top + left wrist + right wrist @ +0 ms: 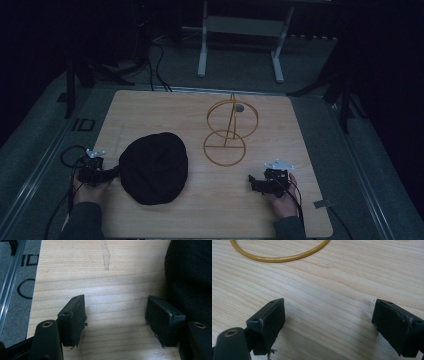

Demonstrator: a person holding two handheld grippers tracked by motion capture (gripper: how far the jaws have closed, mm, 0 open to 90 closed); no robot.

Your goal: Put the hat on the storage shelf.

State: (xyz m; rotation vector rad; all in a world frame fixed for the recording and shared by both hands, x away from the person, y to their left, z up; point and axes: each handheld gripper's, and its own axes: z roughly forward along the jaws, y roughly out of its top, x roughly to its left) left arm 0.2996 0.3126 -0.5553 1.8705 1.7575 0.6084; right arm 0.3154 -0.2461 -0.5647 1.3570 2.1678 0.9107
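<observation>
Count on the wooden table [150,110]: one black hat [153,167], lower left of centre in the high view. One yellow wire stand [229,131], at centre, made of two rings, one flat and one upright, with one post. Two grippers: the left gripper [106,175] at lower left, the right gripper [254,184] at lower right, each with two black jaws spread apart. Two hands, one per gripper. Beyond the table, at the top of the frame, one white frame [240,40] with two legs.

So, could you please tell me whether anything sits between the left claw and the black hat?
Nothing visible does. The left claw is open right at the edge of the black hat; in the left gripper view the hat sits just beside one jaw, with only bare wooden table between the jaws.
</observation>
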